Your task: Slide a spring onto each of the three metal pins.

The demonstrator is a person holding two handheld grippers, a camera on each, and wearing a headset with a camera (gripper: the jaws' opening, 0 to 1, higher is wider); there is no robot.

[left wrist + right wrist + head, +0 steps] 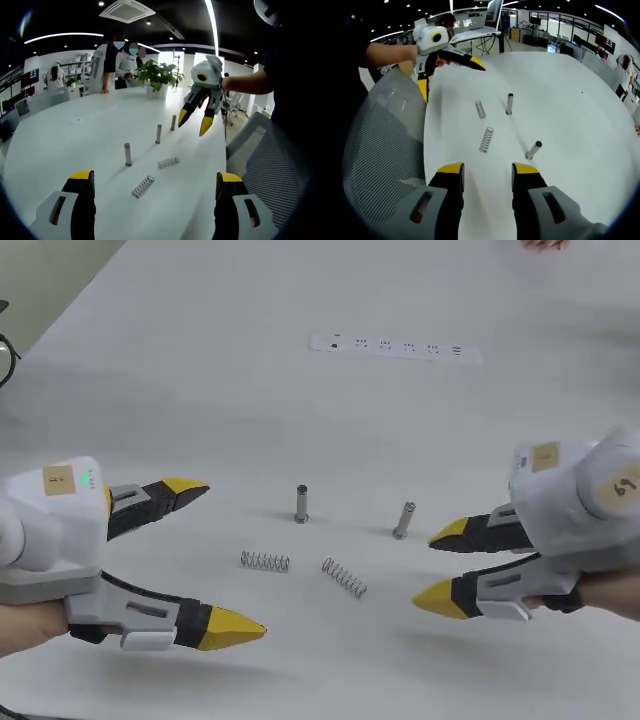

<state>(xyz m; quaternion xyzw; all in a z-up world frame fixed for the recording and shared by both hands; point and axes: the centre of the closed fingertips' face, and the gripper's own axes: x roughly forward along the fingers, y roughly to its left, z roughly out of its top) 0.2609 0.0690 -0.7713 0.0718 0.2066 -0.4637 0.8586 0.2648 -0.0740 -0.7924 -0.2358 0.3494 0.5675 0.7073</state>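
Two short metal pins stand on the white table, one (302, 503) upright and one (404, 520) leaning a little. Two loose springs (265, 561) (345, 577) lie flat just in front of them. In the left gripper view, a third upright piece (173, 122) beyond the two pins (128, 154) (158, 133) looks coiled, like a spring on a pin. My left gripper (215, 555) hovers left of the springs, open wide and empty. On the right my right gripper (437, 565) is open too, its tips near the leaning pin (533, 150).
A white power strip (395, 347) lies farther back on the table. A mesh chair (385, 140) stands at the table's near edge. Several people (117, 60) and a potted plant (157, 75) are at the far end.
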